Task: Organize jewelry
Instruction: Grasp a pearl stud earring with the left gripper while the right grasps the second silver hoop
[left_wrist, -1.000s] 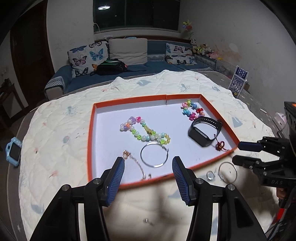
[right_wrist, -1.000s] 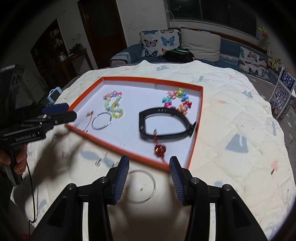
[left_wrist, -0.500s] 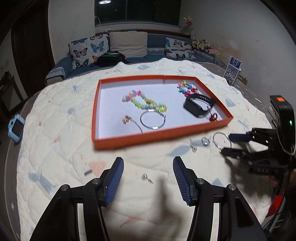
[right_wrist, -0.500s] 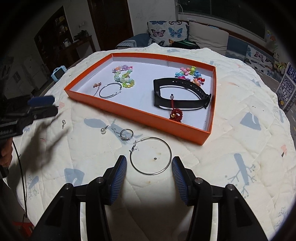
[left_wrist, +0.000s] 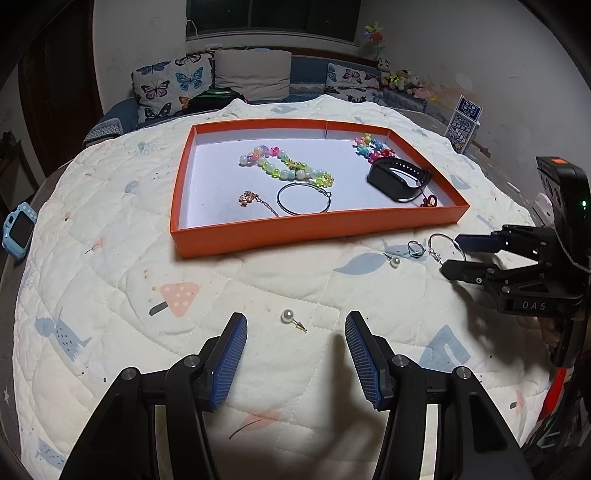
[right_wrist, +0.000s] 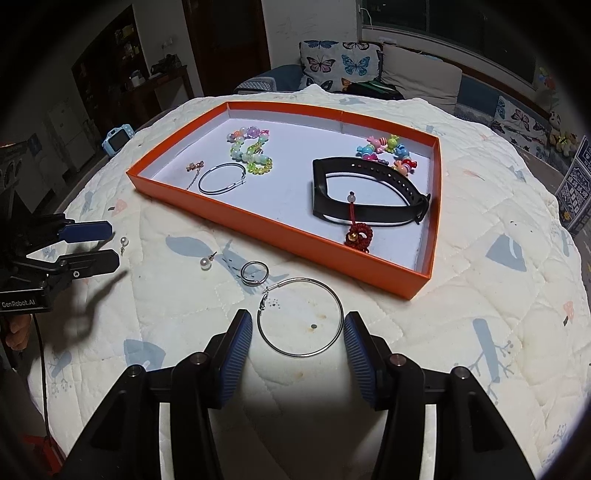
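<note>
Left gripper (left_wrist: 295, 354) spread open, empty, white pearl stud earring (left_wrist: 290, 318) lying just ahead between tips. Best approach: drop low, pinch pearl, not thin post.

Right gripper (right_wrist: 297, 332) open too, straddling large silver hoop earring (right_wrist: 300, 316).

Beyond: small silver ring (right_wrist: 254, 272), second pearl stud (right_wrist: 205, 262), loose on white quilted cover (left_wrist: 110, 229).

Orange tray (left_wrist: 306, 230) farther; near wall needs clearing.

Left-wrist view: near wall of orange tray (left_wrist: 314, 229) hides tray floor strip behind it — lower end of thin chain (left_wrist: 266, 206) and bottom of red knot charm (left_wrist: 430, 201) cut by it. Right gripper (left_wrist: 456, 253) covers far arc of hoop earring (left_wrist: 445, 245) near quilt's right edge. Blue toy camera (left_wrist: 18, 230) clipped by left picture edge.

Right-wrist view: printed card (right_wrist: 576, 184) cut off at right edge — print too small to read. Small ring (right_wrist: 254, 273) detail unreadable.
</note>
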